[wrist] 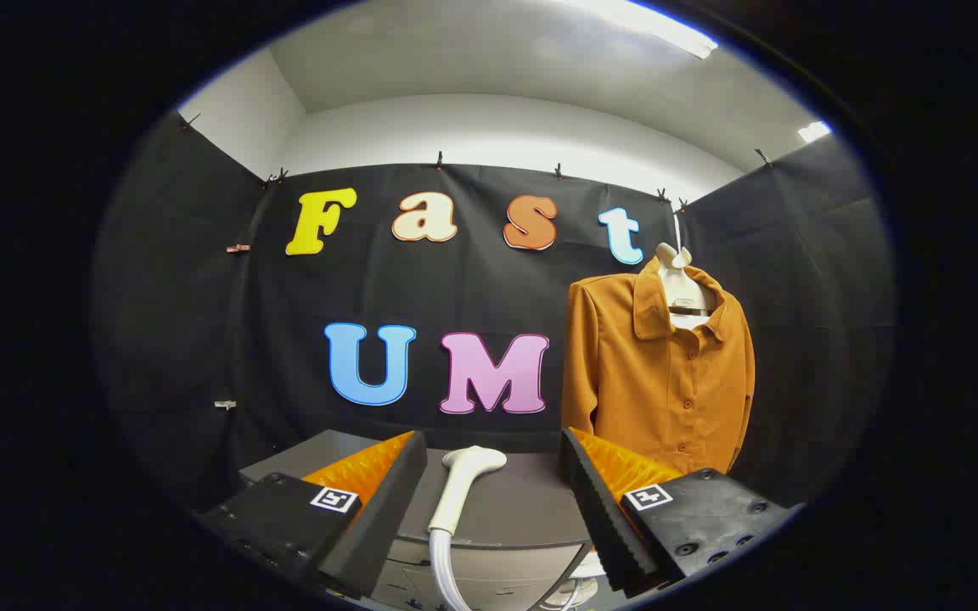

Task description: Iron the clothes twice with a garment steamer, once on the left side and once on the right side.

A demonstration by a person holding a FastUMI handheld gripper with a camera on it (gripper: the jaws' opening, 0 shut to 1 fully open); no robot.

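The garment steamer's white plastic handheld head (465,484), with its pale ribbed hose (442,568) trailing down off the near edge, lies on the grey table (531,501) directly between the two fingers of the gripper (489,501), whose jaws stand wide apart and touch nothing. Beyond the right finger, the rust-orange buttoned shirt (659,373) hangs on a white hanger (682,284) against the black cloth wall. Judging by this, the task has barely begun: the steamer is not yet picked up, and both the left and right passes remain.
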